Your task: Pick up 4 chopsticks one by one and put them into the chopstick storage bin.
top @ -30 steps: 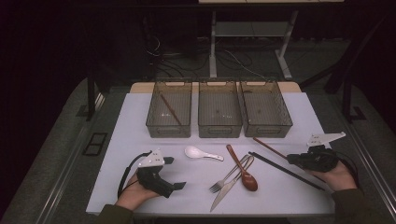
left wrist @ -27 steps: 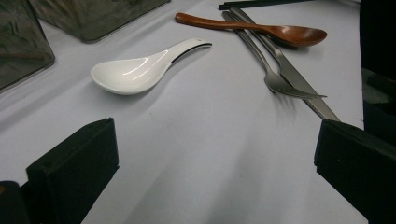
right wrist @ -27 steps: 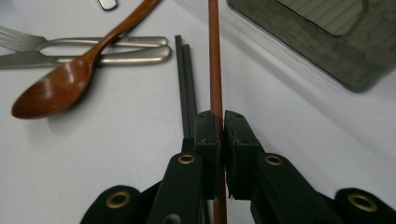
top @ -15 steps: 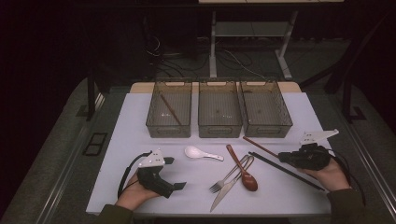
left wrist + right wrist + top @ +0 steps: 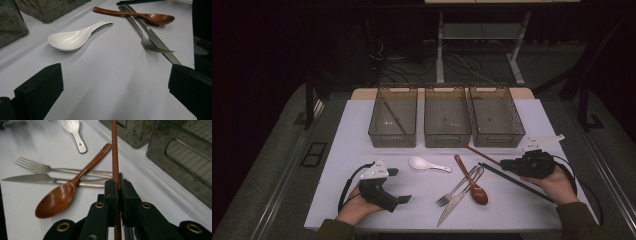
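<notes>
My right gripper (image 5: 507, 164) is shut on a brown chopstick (image 5: 479, 153), which points left toward the front of the right basket (image 5: 498, 141). In the right gripper view the chopstick (image 5: 114, 155) runs straight up from between the closed jaws (image 5: 118, 182). My left gripper (image 5: 401, 186) rests at the front left of the table with its jaws wide apart (image 5: 115, 82) and nothing between them. A white ceramic spoon (image 5: 428, 164), a wooden spoon (image 5: 473, 183), a fork and a knife (image 5: 456, 196) lie in the middle. A second brown chopstick (image 5: 393, 117) lies in the left basket.
Three grey wire baskets stand in a row at the back: left (image 5: 373, 136), middle (image 5: 447, 141) and right. A pair of black chopsticks (image 5: 513, 180) lies slantwise just under my right gripper. The white table top (image 5: 342, 150) ends close to both hands.
My right gripper has moved left and a little up, carrying the brown chopstick toward the baskets. The left gripper has stayed put.
</notes>
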